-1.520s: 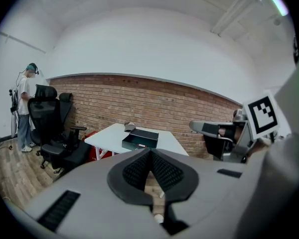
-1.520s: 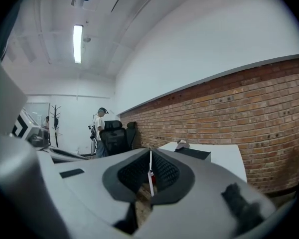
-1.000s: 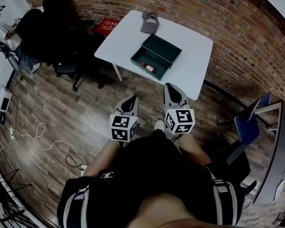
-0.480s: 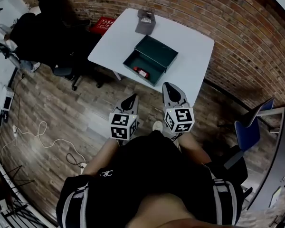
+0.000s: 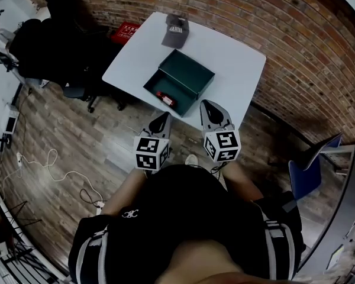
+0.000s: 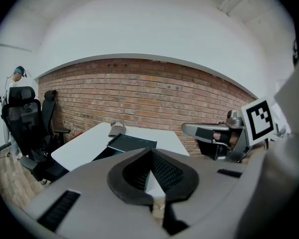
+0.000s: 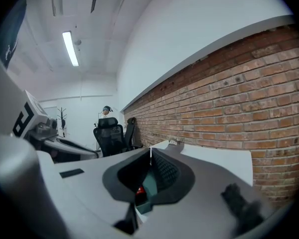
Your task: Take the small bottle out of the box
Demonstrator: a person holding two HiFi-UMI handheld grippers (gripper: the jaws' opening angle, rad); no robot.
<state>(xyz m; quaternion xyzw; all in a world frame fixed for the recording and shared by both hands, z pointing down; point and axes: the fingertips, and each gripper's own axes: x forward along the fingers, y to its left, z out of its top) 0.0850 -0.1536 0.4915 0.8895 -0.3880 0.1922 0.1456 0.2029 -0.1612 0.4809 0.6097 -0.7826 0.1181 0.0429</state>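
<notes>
While the small bottle point(image 5: 165, 98) lies inside the open box point(image 5: 188, 73) on the table point(image 5: 234, 58), left gripper point(image 5: 163, 119) and right gripper point(image 5: 209, 106) hang near the table's near edge, both closed tight and empty, so the whole task looks left to do.

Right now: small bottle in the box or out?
In. The small bottle lies inside the open box, at the end nearest the person.
</notes>
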